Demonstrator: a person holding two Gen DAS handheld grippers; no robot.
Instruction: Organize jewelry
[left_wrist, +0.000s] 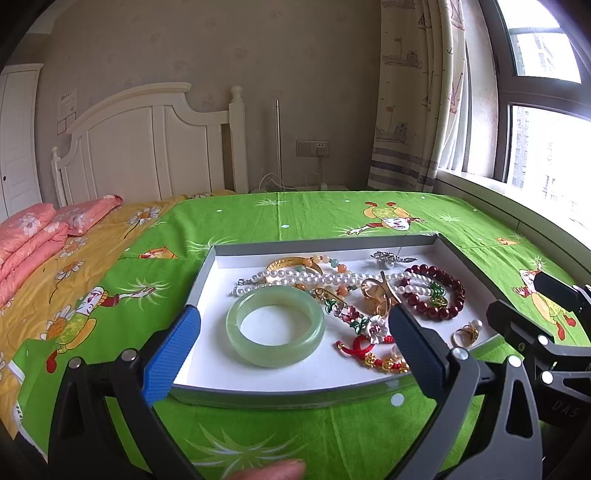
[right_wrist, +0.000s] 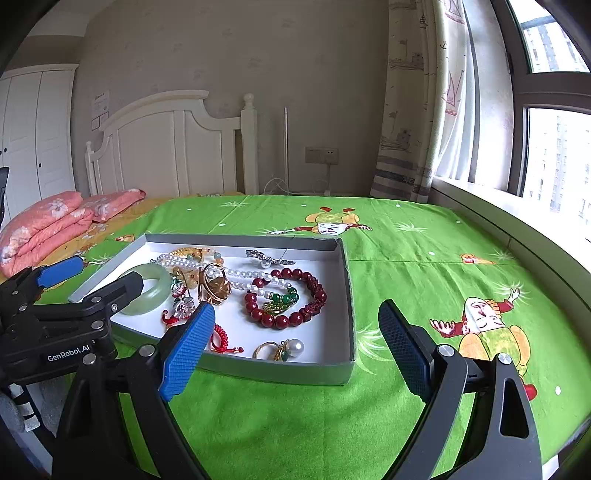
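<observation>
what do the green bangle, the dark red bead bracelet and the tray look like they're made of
Green bangle: likely jade or glass, pale, translucent and polished, with a soft gloss on its rim.
Dark red bead bracelet: round glossy beads with bright highlights, possibly stone, glass or resin; cannot tell which.
Tray: looks like cardboard, a thin matte grey wall with a white inside, like a box lid.

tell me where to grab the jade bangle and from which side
Probably from above, one finger inside the ring and one outside, pinching its near-left band. The jade bangle lies flat in the tray, so its sides give little to hold. Its left arc sits on bare tray floor, while the right arc is next to the flower bracelet. The left gripper is open.
</observation>
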